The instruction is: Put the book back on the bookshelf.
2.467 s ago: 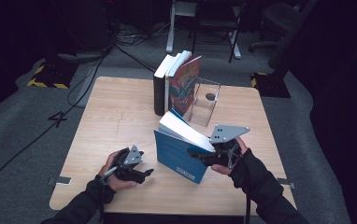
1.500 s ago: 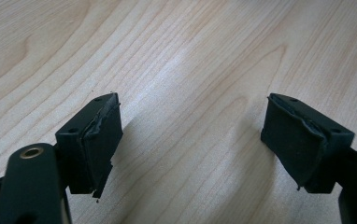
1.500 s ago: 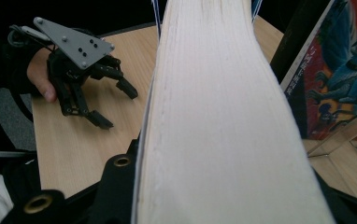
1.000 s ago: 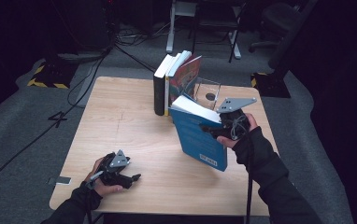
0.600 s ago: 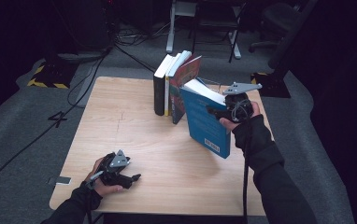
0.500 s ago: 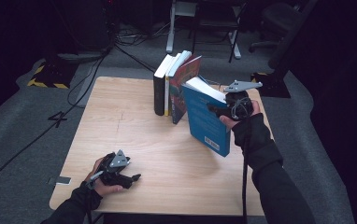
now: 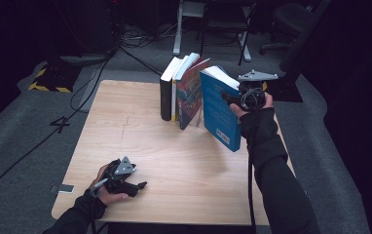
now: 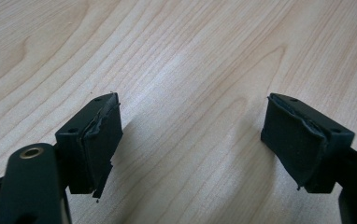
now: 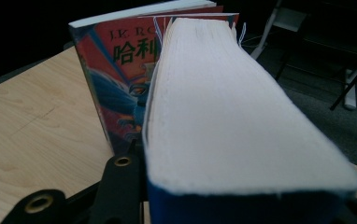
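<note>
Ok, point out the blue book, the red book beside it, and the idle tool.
blue book (image 7: 219, 113), high view, on its front cover.
red book (image 7: 192, 96), high view, on its cover.
left tool (image 7: 136, 185), high view, between its tips.

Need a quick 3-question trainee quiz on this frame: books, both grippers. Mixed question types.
1. True or false: the left gripper has its jaws shut on a book.
2. Which book does the right gripper hold? A) black book B) blue book C) red-covered book
3. Fill in: the blue book is being brought to the ____ end of the row of upright books, seen from the high view.

Key: 1 false, its jaws stand open above the bare table. 2 B. 3 right.
</note>
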